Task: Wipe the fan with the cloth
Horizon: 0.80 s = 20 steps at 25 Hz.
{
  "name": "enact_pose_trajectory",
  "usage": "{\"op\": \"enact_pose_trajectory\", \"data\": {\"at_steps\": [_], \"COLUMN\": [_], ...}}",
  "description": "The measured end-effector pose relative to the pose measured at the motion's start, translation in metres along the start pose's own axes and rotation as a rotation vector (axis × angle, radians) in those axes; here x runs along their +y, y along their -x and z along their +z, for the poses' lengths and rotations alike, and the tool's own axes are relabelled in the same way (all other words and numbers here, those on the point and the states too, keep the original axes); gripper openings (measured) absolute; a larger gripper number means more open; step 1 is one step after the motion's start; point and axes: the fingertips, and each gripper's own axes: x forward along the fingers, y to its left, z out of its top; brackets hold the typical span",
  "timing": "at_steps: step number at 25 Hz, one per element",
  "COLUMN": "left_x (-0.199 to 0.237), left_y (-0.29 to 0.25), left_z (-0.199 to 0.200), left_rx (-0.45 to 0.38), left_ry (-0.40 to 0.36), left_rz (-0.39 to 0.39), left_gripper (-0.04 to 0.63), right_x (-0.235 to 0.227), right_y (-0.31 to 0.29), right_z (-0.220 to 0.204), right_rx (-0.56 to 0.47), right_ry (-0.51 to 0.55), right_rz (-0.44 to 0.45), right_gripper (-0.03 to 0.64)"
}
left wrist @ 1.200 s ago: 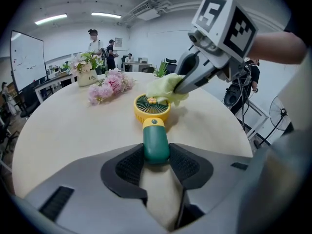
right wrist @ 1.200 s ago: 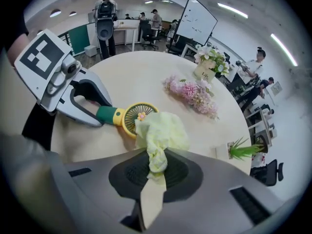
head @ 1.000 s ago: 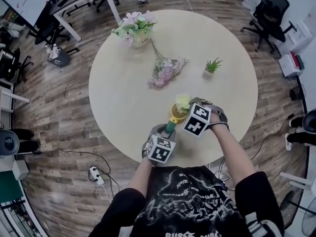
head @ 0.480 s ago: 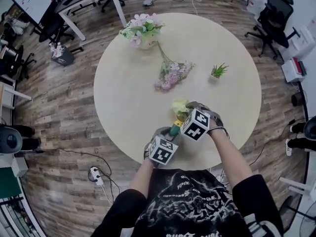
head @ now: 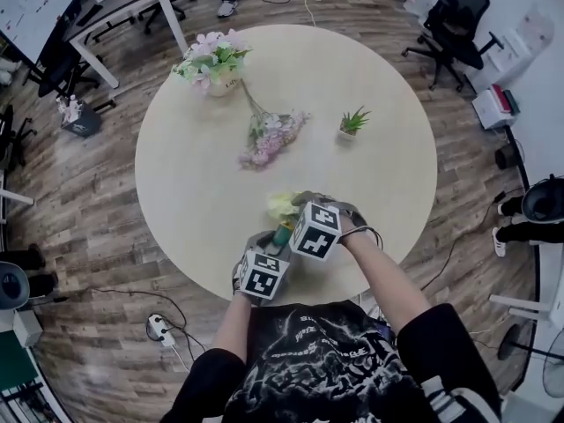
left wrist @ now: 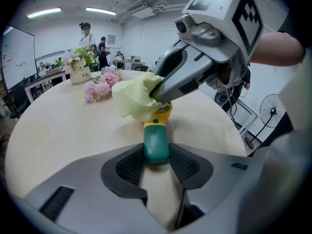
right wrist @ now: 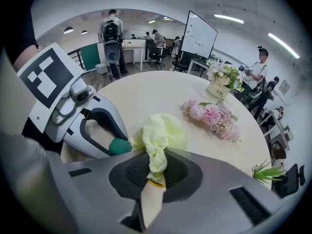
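Note:
A small hand fan with a green handle [left wrist: 156, 144] and a yellow head [left wrist: 162, 112] lies low over the round table near its front edge. My left gripper [left wrist: 157, 162] is shut on the green handle [right wrist: 118, 146]. My right gripper [right wrist: 155, 175] is shut on a pale yellow-green cloth [right wrist: 160, 136], and the bunched cloth [left wrist: 135, 97] lies over the fan's yellow head. In the head view both grippers meet at the fan [head: 282, 233], the left gripper [head: 267, 256] below it and the right gripper [head: 298, 211] to its right, with the cloth [head: 281, 204] just above.
On the beige round table [head: 203, 183] lie a bunch of pink flowers [head: 264, 139], a flower pot [head: 211, 64] at the far left and a small green plant [head: 351, 123] at the right. Desks, office chairs and standing people surround the table.
My right gripper with the cloth has shifted across the fan's head toward the left. The left gripper keeps the handle still. The head view has swung, so the table sits further left.

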Motion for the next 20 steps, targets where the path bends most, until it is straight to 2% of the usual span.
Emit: {"op": "enact_pose_trajectory", "data": {"at_steps": [5,11,15,20], "left_x": [-0.005,-0.003,-0.004,-0.004], "left_y": [0.000,0.001,-0.001,0.000], "left_z": [0.005,0.005,0.006,0.006], "left_rx": [-0.006,-0.014,-0.019,-0.018], "left_ry": [0.012,0.022,0.020,0.023], "left_rz": [-0.009,-0.001,-0.005,-0.009], "left_gripper": [0.183,0.181,0.181,0.181], "right_x": [0.020,0.023,0.016,0.018], "right_y": [0.004,0.011,0.018,0.022], "right_z": [-0.008,-0.022,-0.036,-0.044], "right_rx": [0.021,-0.019,-0.009,0.013], "right_ry": [-0.010,-0.190,-0.310,-0.350], "right_rz": [0.030,0.040,0.023,0.030], "right_gripper": [0.041,0.041,0.041,0.041]}}
